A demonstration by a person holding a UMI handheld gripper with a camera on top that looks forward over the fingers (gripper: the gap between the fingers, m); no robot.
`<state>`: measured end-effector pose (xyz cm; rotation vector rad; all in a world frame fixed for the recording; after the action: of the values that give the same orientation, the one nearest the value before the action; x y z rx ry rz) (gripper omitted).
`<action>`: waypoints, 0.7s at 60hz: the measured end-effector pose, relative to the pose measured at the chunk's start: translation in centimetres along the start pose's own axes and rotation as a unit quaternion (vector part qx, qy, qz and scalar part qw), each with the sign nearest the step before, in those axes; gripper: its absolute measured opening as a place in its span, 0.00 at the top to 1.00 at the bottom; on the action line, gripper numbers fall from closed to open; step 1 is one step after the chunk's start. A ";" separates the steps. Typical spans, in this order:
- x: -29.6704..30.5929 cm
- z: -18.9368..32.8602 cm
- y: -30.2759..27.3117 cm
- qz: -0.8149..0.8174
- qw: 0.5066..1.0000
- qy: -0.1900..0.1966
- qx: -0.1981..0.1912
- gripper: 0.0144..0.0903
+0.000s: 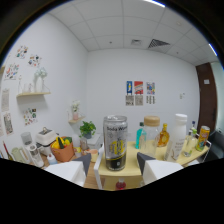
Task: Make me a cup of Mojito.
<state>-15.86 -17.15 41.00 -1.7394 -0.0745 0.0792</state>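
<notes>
Room: white-walled office with a tiled ceiling; three posters (139, 93) hung at the frame's centre right; one shelf (33, 93) with small vases at upper left.
Surface: pale wooden riser (131, 165) across the lower centre, carrying the drinks.
Task item: one soda water can (115, 143), upright at the frame's centre, standing on the riser between the two fingers.
Tool: gripper (116, 162) with fingers apart; a gap appeared on either side of the can; no clamping was evident.
Handling (judged): thin metal, stiff when full but easily dented; smooth and possibly slippery; probably moderately heavy; best taken at mid-body, squarely across its width.
Neighbours, right of centre: about five bottles (180, 136) and jars, among them one teal, one cork-topped, one amber, one tall white; one orange can (203, 137) at far right.
Neighbours, left of centre: one green potted plant (87, 129); one orange pot (62, 149) holding something yellow.
</notes>
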 end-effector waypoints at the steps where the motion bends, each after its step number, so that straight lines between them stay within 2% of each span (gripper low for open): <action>1: 0.0 0.5 -0.2 0.000 1.000 0.001 0.001 0.07; 12: -0.1 5.7 -1.0 0.007 1.000 0.004 -0.001 0.11; 15: 0.0 6.6 -1.2 0.008 1.000 0.006 -0.001 0.15; 19: 0.2 7.4 -1.3 0.006 1.000 0.009 -0.003 0.25; 24: 0.4 8.0 -1.4 0.011 1.000 0.013 0.000 0.46; 42: 0.4 7.8 -1.5 0.006 1.000 0.008 0.002 0.50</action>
<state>-16.22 -9.17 41.15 -1.7373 -0.0515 0.0739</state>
